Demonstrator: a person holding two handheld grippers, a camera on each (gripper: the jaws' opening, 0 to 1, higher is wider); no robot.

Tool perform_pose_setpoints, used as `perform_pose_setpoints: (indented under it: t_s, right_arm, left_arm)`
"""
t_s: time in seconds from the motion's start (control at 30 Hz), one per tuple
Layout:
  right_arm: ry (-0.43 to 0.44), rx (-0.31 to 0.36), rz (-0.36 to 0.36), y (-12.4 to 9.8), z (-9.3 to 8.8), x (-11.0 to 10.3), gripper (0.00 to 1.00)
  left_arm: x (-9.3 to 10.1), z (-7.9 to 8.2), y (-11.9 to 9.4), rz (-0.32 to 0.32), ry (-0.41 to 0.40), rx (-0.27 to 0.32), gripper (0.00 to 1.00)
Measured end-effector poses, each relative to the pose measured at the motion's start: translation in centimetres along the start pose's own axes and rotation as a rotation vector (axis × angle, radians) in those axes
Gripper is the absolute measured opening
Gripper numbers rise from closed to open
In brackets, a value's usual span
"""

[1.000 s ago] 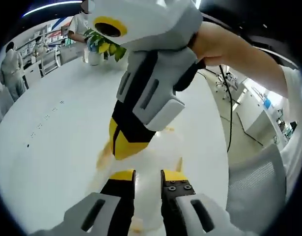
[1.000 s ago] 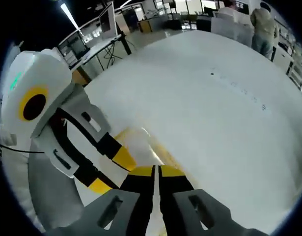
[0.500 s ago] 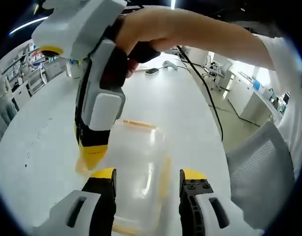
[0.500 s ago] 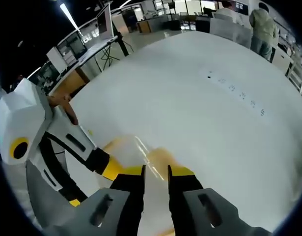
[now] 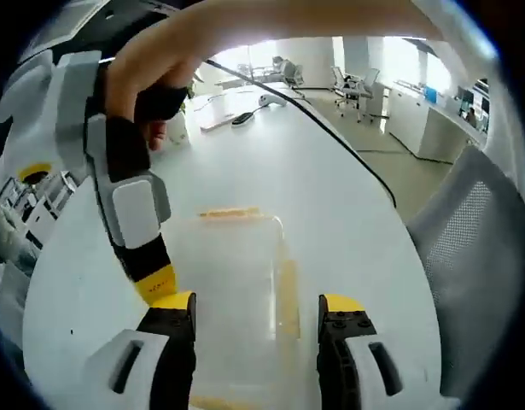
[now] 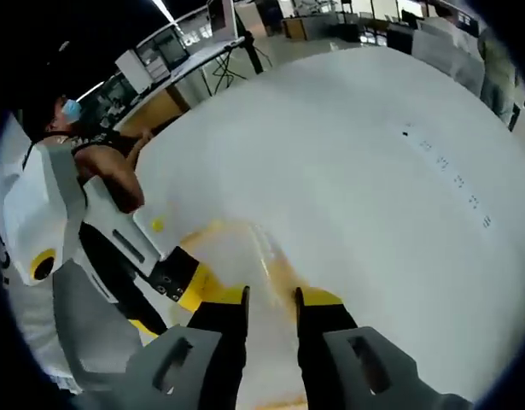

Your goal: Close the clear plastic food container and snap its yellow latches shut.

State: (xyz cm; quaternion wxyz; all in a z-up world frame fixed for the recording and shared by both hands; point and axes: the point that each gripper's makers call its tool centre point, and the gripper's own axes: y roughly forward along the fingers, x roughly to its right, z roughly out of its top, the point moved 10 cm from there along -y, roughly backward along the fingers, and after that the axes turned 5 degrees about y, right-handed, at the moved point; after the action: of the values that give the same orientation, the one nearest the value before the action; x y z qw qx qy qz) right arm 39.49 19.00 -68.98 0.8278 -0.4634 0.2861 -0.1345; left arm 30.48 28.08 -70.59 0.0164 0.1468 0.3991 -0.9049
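Note:
The clear plastic food container (image 5: pixel 236 273) lies on the white table (image 5: pixel 347 196), lid down on it. Thin yellow latches show at its far edge (image 5: pixel 228 212) and along its right side (image 5: pixel 288 290). My left gripper (image 5: pixel 255 309) stands wide open, a jaw on each side of the container's near end. A person's hand holds the right gripper (image 5: pixel 155 280) against the container's left side. In the right gripper view my right gripper (image 6: pixel 271 299) is open just above the container (image 6: pixel 236 243) and a yellow latch (image 6: pixel 275 265). The left gripper (image 6: pixel 170 306) comes in from the left.
A black cable (image 5: pixel 330 128) runs across the table past the container. A grey mesh chair (image 5: pixel 475 222) stands off the table's right edge. A small yellow speck (image 6: pixel 157 225) lies near the container. A person (image 6: pixel 66 111) and desks stand beyond the table.
My right gripper went from shut to open. The left gripper's jaws spread wider around the container. The right gripper shifted to the container's left side in the left gripper view.

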Motion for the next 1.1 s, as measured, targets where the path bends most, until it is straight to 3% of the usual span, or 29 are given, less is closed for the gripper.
perform_pose_setpoints:
  t_s: [0.17, 0.2, 0.23, 0.47, 0.7, 1.1]
  right_arm:
    - [0.012, -0.017, 0.018, 0.4, 0.2, -0.1, 0.21]
    - [0.011, -0.018, 0.018, 0.4, 0.2, -0.1, 0.21]
    - [0.006, -0.019, 0.022, 0.5, 0.2, -0.1, 0.21]
    - [0.048, -0.027, 0.039, 0.8, 0.2, 0.1, 0.23]
    - [0.074, -0.029, 0.054, 1.1, -0.1, 0.1, 0.22]
    - [0.094, -0.022, 0.062, 1.1, -0.4, 0.2, 0.2]
  left_arm:
    - [0.1, -0.1, 0.1, 0.051, 0.054, -0.017, 0.44]
    - [0.2, -0.1, 0.0, 0.057, 0.1, -0.02, 0.44]
    - [0.5, -0.2, 0.1, 0.051, 0.074, -0.024, 0.44]
    - [1.2, -0.2, 0.5, 0.094, 0.178, -0.057, 0.45]
    - [1.4, -0.6, 0.4, 0.118, 0.15, -0.027, 0.41]
    - [1.8, -0.1, 0.7, 0.147, 0.128, -0.071, 0.37]
